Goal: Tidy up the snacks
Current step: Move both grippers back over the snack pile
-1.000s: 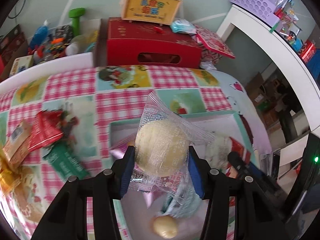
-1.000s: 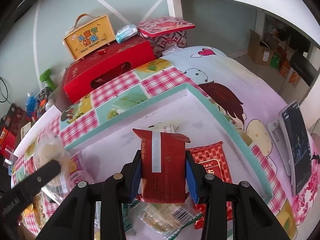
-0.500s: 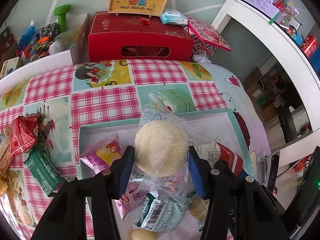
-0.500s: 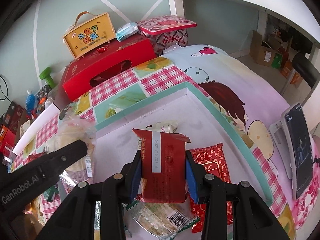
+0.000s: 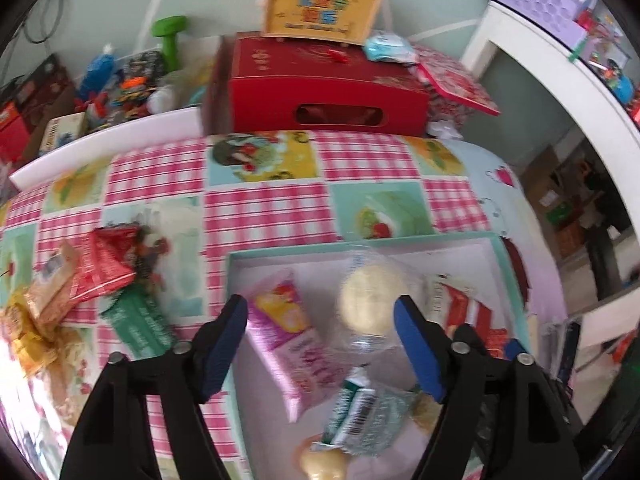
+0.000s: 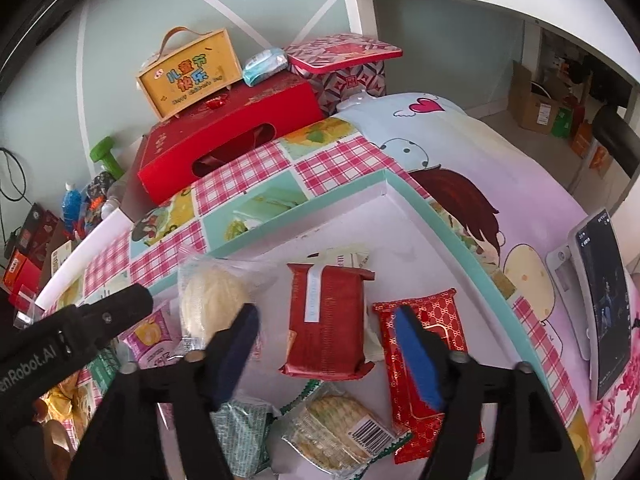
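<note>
A shallow box with a teal rim [image 5: 360, 240] and white floor lies on the checked tablecloth. My left gripper [image 5: 320, 328] hangs over its left part with jaws opening. The round pale pastry in clear wrap [image 5: 372, 300] sits loose between the pads, nearer the right one. Over the box's middle my right gripper [image 6: 326, 340] is also opening. The dark red packet [image 6: 326, 320] lies flat on the box floor between its fingers, untouched. A pink packet [image 5: 288, 320], a green-white packet [image 5: 360, 412], a red patterned packet [image 6: 424, 360] and a cracker packet [image 6: 332, 428] also lie in the box.
Outside the box, on the cloth at the left, lie red packets [image 5: 104, 264], a green packet [image 5: 140, 320] and golden wrappers [image 5: 28, 336]. A red gift box [image 5: 320, 88] with a yellow case [image 5: 320, 8] on top stands behind. A phone on a stand [image 6: 600, 304] is at the right.
Both grippers went from shut to open. The left one let go of the wrapped pastry and the right one let go of the dark red packet; both now rest in the box.
</note>
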A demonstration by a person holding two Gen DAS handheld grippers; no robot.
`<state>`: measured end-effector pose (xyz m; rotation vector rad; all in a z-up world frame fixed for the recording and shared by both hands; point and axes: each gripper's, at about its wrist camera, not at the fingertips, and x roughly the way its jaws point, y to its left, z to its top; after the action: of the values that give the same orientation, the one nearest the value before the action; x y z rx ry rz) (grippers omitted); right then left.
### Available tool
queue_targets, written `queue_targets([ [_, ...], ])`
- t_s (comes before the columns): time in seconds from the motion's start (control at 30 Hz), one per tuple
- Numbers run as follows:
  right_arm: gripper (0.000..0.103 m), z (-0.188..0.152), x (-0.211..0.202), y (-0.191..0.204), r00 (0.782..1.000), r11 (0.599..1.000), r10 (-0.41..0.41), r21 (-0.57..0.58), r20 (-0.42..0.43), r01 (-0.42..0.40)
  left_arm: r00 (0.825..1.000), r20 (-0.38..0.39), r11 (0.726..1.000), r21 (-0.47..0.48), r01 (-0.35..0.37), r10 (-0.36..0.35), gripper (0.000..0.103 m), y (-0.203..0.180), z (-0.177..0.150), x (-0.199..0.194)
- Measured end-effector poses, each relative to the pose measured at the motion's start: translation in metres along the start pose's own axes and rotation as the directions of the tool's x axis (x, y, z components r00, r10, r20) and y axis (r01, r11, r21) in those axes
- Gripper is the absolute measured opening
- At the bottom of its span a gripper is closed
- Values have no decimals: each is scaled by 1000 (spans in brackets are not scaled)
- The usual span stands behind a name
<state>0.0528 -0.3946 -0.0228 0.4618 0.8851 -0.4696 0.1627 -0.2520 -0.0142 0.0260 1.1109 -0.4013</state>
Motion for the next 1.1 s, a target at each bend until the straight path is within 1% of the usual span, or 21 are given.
queue_targets([
  [0.07, 89, 0, -1, 1, 1000, 1000, 10, -4, 4, -10, 999, 8, 999, -21, -39, 39, 84, 9, 0, -2],
  [0.1, 91, 0, -2, 2, 1000, 1000, 15, -2, 7, -15, 998, 11, 997, -33, -63, 63, 85, 14, 0, -2],
  [0.17, 100, 1, -3, 3, 1000, 1000, 25, -2, 14, -25, 996, 12, 994, -54, -93, 94, 86, 22, -1, -1],
  [0.2, 101, 1, -4, 4, 999, 1000, 30, -5, 20, -30, 994, 9, 992, -62, -107, 108, 86, 26, -2, 0],
  [0.23, 103, 2, -5, 5, 999, 999, 33, -10, 23, -32, 992, 5, 990, -72, -125, 126, 90, 31, -3, 2],
  [0.27, 103, 2, -6, 7, 999, 999, 34, -15, 28, -33, 990, 3, 986, -82, -143, 143, 92, 36, -4, 4],
  [0.33, 103, 2, -7, 10, 999, 999, 36, -24, 31, -35, 986, -3, 980, -108, -167, 168, 92, 46, -7, 6],
  [0.57, 103, 2, -9, 20, 999, 998, 39, -52, 31, -37, 982, -14, 969, -160, -186, 186, 93, 71, -12, 2],
  [0.67, 103, 1, -11, 29, 998, 996, 51, -79, 32, -48, 979, -12, 961, -190, -201, 203, 93, 86, -13, -3],
  [0.77, 103, -2, -14, 44, 997, 991, 65, -115, 37, -60, 973, -9, 948, -226, -225, 229, 92, 107, -16, -9],
  [0.9, 103, -9, -19, 70, 993, 980, 117, -162, 20, -112, 960, -3, 923, -274, -271, 281, 93, 139, -22, -21],
  [0.93, 103, -12, -20, 80, 991, 973, 135, -188, 15, -130, 957, -2, 918, -283, -279, 290, 93, 145, -24, -23],
  [1.03, 103, -20, -25, 101, 989, 960, 145, -245, 17, -136, 949, -3, 897, -326, -299, 316, 93, 172, -31, -31],
  [1.1, 103, -27, -28, 117, 986, 946, 167, -285, 20, -155, 946, -1, 885, -352, -304, 325, 92, 187, -35, -37],
])
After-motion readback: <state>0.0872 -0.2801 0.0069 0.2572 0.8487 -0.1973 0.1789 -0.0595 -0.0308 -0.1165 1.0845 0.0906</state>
